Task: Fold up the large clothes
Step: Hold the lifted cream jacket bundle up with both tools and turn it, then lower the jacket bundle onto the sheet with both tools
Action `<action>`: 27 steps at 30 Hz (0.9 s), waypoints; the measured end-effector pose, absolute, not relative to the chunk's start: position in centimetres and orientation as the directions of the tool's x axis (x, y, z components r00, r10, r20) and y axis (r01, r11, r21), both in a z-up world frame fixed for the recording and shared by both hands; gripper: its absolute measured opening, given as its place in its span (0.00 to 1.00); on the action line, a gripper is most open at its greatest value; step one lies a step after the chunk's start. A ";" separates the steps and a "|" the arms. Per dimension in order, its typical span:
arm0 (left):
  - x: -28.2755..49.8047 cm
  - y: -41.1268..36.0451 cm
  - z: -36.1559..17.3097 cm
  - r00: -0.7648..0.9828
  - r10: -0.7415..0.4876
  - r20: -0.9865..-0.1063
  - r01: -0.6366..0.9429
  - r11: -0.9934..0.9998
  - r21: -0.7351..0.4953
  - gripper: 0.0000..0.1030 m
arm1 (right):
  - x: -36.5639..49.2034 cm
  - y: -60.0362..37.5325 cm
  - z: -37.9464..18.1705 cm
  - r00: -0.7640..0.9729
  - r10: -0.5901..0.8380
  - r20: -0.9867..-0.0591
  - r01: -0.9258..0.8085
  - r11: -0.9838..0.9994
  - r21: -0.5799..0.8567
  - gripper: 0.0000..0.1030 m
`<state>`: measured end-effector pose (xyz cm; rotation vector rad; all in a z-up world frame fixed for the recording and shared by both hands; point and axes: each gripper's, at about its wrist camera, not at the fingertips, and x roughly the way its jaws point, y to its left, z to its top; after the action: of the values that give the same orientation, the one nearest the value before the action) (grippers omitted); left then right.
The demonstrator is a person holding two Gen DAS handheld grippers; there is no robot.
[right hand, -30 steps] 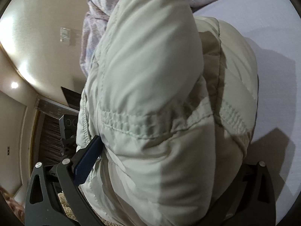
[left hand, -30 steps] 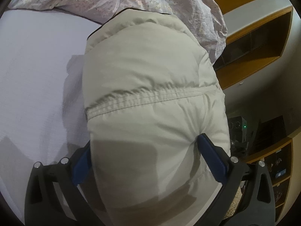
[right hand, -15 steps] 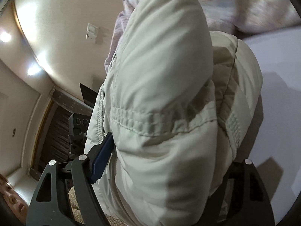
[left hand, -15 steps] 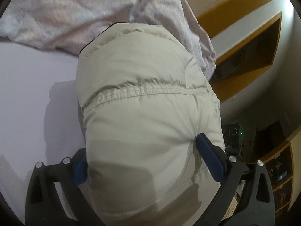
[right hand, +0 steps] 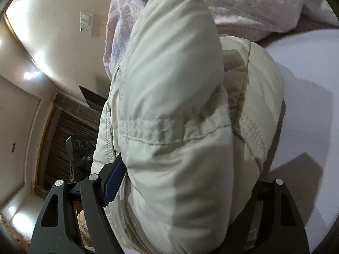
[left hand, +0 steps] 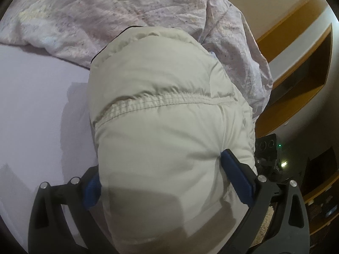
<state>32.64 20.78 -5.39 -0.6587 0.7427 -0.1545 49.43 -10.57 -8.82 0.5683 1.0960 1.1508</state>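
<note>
White bed [left hand: 31, 105], puffy jacket [left hand: 165, 127] in tongs [left hand: 169, 180]

Home bedroom showing: bed [left hand: 38, 114] with pale sheet spreading wide, rumpled floral duvet [left hand: 106, 12] lying bunched at its far end. Wooden wall shelving [left hand: 305, 67] running along one side, light switch [right hand: 86, 23] sitting on cream wall, ceiling lights glowing.
</note>
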 end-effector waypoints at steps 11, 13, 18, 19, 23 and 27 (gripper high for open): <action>32.1 21.2 -4.2 0.725 -0.284 -0.628 -0.157 0.819 -0.552 0.98 | 47.3 -12.7 -5.7 0.158 0.816 -0.556 -0.405 0.567 0.717 0.93; 31.6 21.4 -3.1 0.739 -0.230 -0.633 -0.170 0.846 -0.506 0.98 | 46.8 -14.3 -3.7 0.246 0.780 -0.576 -0.411 0.622 0.666 0.93; 32.3 20.5 0.0 0.762 -0.058 -0.645 -0.208 0.922 -0.328 0.98 | 44.7 -14.2 1.8 0.452 0.715 -0.533 -0.492 0.698 0.520 0.82; 32.7 19.9 0.6 0.764 -0.024 -0.644 -0.204 0.939 -0.278 0.98 | 44.6 -13.4 2.5 0.467 0.702 -0.537 -0.505 0.711 0.489 0.79; 34.7 17.5 1.8 0.776 0.104 -0.623 -0.191 0.979 -0.075 0.98 | 43.4 -6.4 3.3 0.548 0.597 -0.586 -0.597 0.770 0.226 0.55; 36.0 15.4 2.1 0.795 0.192 -0.575 -0.166 0.981 0.098 0.98 | 43.5 -2.9 1.3 0.641 0.502 -0.581 -0.630 0.776 -0.025 0.50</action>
<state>36.00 15.44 2.09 0.0428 0.6227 0.1922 43.48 -2.94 1.26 -0.2349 0.5866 0.6522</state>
